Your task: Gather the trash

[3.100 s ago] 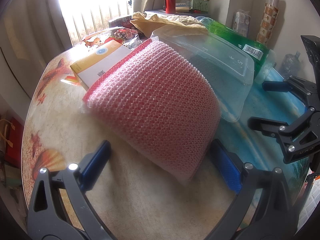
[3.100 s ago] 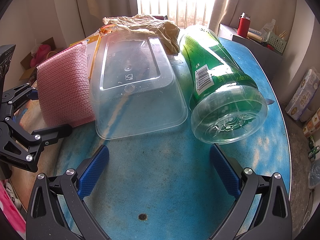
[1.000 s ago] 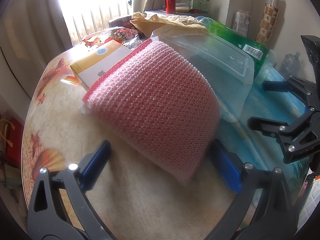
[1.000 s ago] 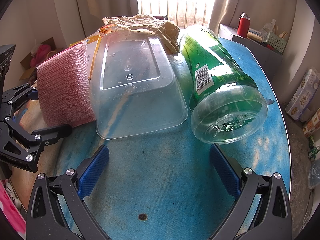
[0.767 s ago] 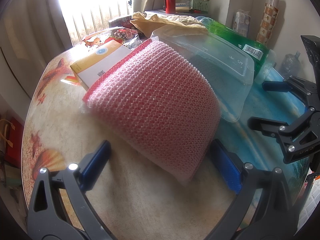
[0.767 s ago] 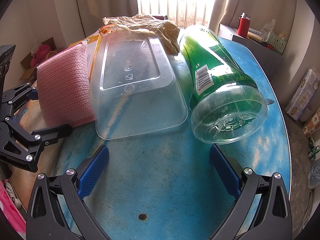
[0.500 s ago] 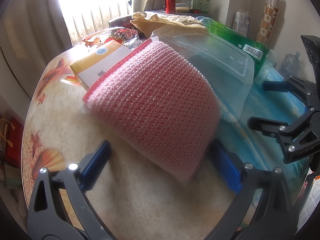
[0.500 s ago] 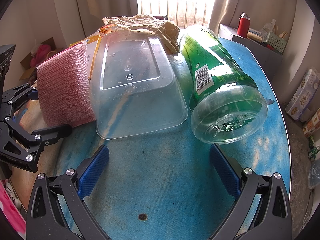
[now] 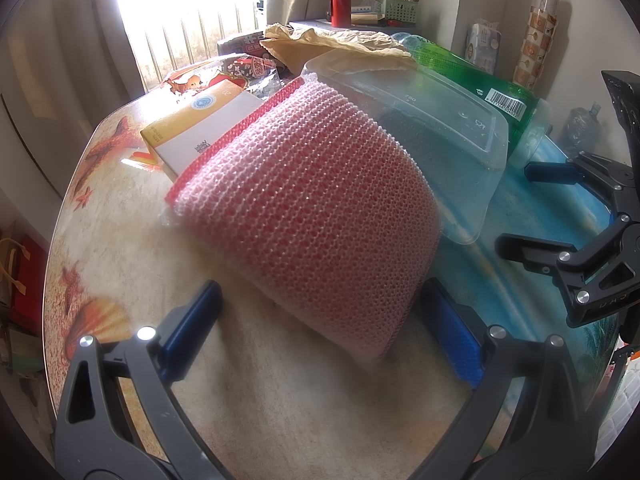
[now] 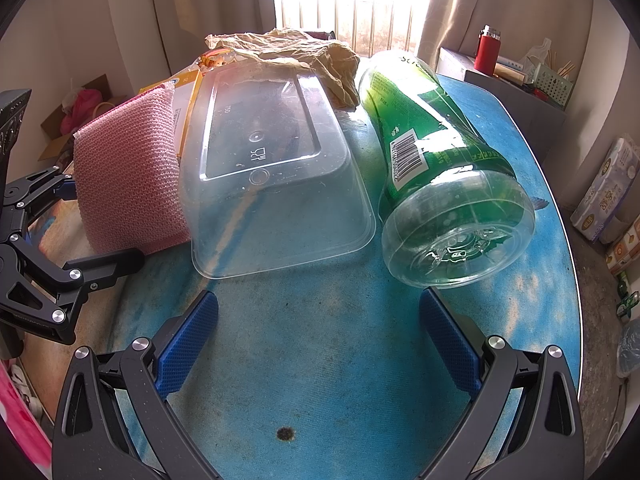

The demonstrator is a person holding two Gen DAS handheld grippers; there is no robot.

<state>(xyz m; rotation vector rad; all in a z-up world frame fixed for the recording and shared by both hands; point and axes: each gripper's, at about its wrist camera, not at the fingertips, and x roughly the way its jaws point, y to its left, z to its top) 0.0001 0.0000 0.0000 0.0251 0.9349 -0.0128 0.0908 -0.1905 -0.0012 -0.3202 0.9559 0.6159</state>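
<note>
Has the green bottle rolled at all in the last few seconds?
No. In the right wrist view the green bottle lies in the same spot beside the clear container, its barcode facing the same way.

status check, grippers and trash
Left gripper open at pink sponge. Right gripper open, empty. Tub and bottle untouched on table.

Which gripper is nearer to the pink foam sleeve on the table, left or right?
Left. The left gripper has its open jaws either side of the pink foam sleeve's near corner. The right gripper is off to the sleeve's right, facing the clear plastic container and green bottle.
</note>
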